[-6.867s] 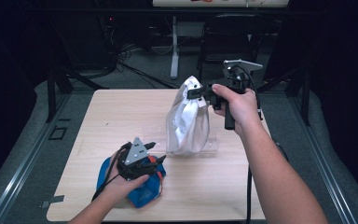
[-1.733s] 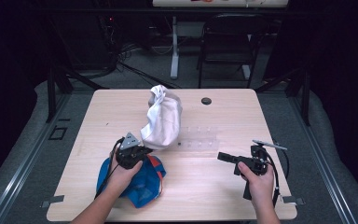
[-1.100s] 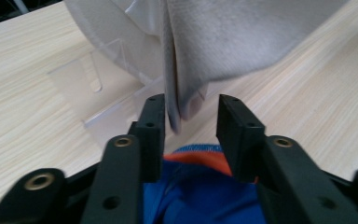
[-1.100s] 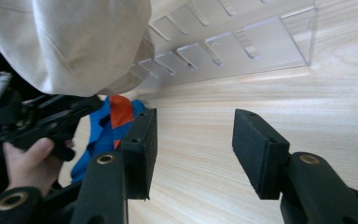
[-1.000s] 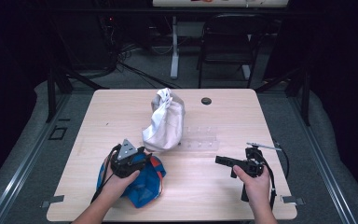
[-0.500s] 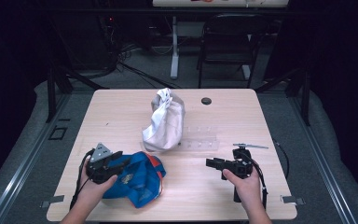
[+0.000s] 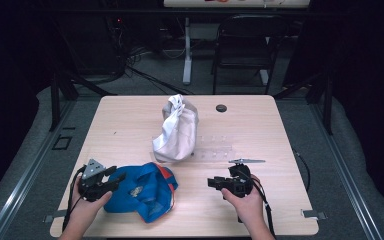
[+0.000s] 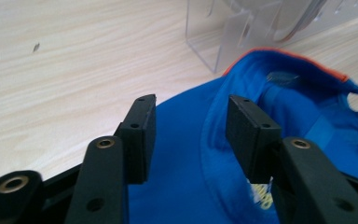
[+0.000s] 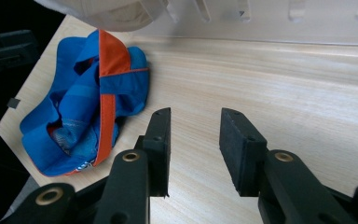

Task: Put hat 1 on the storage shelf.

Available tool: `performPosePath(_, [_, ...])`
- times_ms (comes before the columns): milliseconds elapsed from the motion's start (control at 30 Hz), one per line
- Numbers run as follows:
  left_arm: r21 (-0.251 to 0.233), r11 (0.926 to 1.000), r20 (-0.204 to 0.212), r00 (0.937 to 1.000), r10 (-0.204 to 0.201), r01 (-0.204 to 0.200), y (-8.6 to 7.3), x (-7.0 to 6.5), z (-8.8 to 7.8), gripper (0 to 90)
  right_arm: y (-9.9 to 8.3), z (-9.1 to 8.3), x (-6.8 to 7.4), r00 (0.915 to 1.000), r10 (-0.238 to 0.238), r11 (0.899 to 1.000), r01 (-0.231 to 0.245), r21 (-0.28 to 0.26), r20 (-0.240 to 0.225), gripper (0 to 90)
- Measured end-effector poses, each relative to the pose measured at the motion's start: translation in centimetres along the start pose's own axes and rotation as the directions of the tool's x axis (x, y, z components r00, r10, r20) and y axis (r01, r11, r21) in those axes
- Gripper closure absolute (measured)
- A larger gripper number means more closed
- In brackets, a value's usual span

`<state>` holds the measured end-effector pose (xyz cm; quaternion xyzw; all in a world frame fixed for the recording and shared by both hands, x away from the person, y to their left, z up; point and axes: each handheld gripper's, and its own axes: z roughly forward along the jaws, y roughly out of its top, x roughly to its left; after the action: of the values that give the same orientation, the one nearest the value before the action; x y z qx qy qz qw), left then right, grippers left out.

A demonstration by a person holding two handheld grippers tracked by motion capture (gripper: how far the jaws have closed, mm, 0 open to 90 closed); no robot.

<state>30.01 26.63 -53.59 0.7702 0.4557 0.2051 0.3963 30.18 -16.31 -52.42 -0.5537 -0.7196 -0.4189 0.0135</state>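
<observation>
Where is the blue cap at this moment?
In the high view, the blue cap lies at the table's near left edge, beside the left gripper and just in front of the white cap.

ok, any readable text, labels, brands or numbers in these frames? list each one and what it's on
None can be read.
Blue cap: a small yellowish mark inside it, by the left gripper, too blurred to read.
Blue cap inner lining: a pale tag, too blurred to read.
White cap: no print visible.
Clear stand: no print visible.
Right gripper: no marking visible.
</observation>
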Motion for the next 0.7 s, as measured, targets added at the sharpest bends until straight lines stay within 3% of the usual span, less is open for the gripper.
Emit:
performPosePath(200, [0.041, 0.9991, -0.001, 1.0, 0.005, -0.005, -0.2, 0.5, -0.1, 53.9, -0.4, 1.2, 1.0, 0.9993, 0.017, 0.999, -0.016, 0.041, -0.034, 69.0])
performPosePath(333, [0.05, 0.9987, -0.004, 1.0, 0.005, -0.005, -0.4, 0.8, -0.1, 58.8, -0.6, 2.5, 1.9, 0.9981, -0.005, 0.996, 0.01, 0.086, -0.061, 70.1])
performPosePath(600, [0.044, 0.999, -0.024, 0.9997, -0.009, 0.01, -0.6, 1.4, -0.3, 60.1, -0.6, 3.8, 3.1, 0.9958, -0.006, 0.994, 0.016, 0.106, -0.092, 70.0])
performPosePath(700, [0.059, 0.9982, -0.026, 0.9996, -0.01, 0.011, -0.6, 1.7, -0.5, 60.2, -0.5, 4.5, 3.6, 0.9922, 0.0, 0.993, 0.016, 0.121, -0.124, 69.9])
